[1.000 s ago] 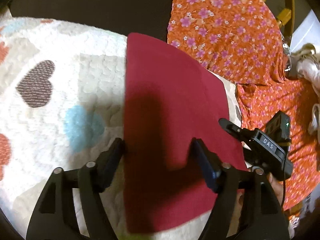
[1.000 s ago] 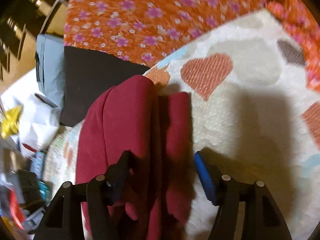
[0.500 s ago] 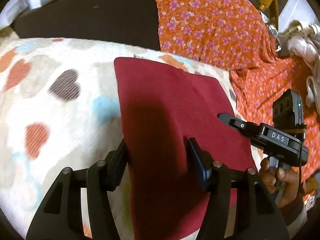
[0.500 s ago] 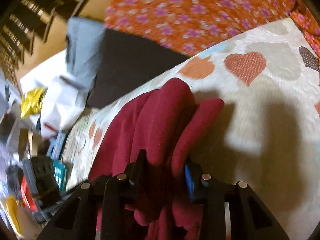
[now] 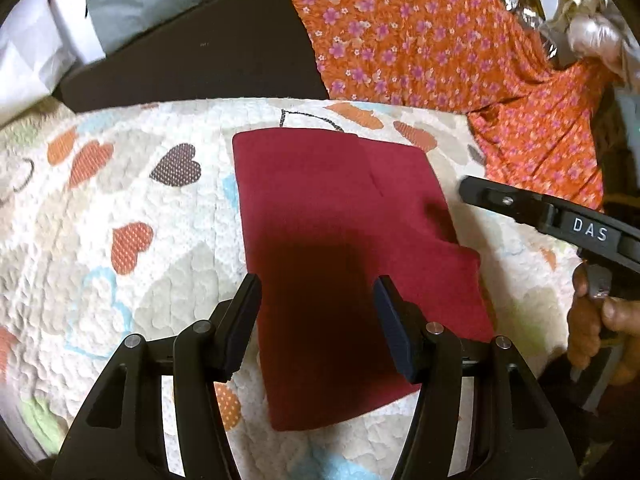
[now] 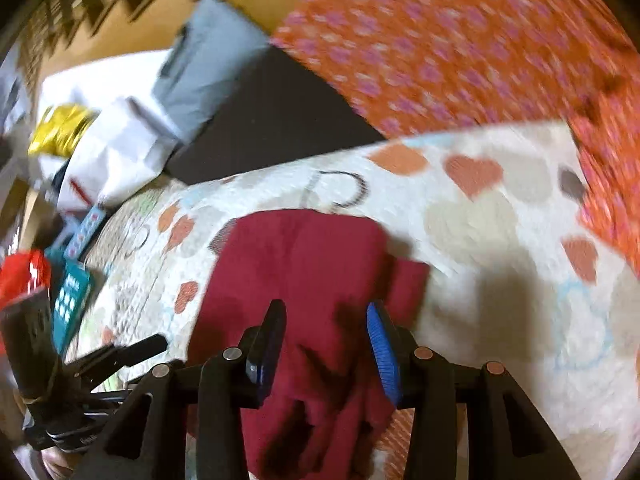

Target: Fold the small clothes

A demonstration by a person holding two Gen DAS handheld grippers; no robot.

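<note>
Left wrist view shows one maroon garment (image 5: pixel 352 248) lying flat on the heart-print quilt (image 5: pixel 120 208), already doubled into a long panel. One raised layer edge runs across its far half, so at least one fold is judged complete. The left gripper (image 5: pixel 318 312) is above the near end of the garment, jaws apart, with cloth visible between them; the pads do not press on it. This position suits a grab of the near edge for the next fold.

The right gripper (image 5: pixel 516 204) sits just beside the right edge of the garment, carried by one hand (image 5: pixel 596 320). In the right wrist view the right gripper (image 6: pixel 326 332) is also over the near end of the garment (image 6: pixel 312 280), which looks bunched here. Its jaws are opening, with loose cloth between them and no visible clamp.

Count: one garment, two grippers, one quilt. Beyond the far end of the garment lie one black panel (image 5: pixel 200 56) and one orange floral fabric (image 5: pixel 420 32).
</note>
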